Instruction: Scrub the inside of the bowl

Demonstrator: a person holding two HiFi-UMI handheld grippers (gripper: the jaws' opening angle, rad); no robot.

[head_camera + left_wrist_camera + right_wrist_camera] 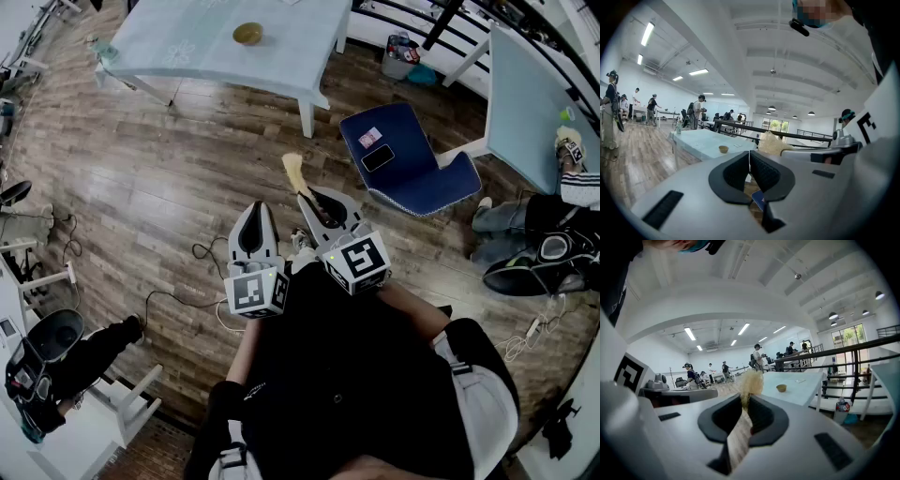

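Observation:
A small tan bowl (pixel 247 34) stands on the pale blue table (pixel 187 52) at the far side of the room, well away from both grippers. The same bowl (pixel 723 149) shows small in the left gripper view, and the bowl (pixel 781 388) also appears in the right gripper view. My right gripper (pixel 310 202) is shut on a wooden-handled brush (pixel 294 173), whose pale bristles (pixel 750 382) stick out past the jaws. Beside it my left gripper (pixel 255 210) is shut with nothing in it. Both are held close to the person's chest, above the wooden floor.
A blue chair (pixel 412 159) with a phone and a card on its seat stands just right of the grippers. A second pale table (pixel 525 103) and a seated person (pixel 562 225) are at the right. Cables (pixel 202 251) lie on the floor.

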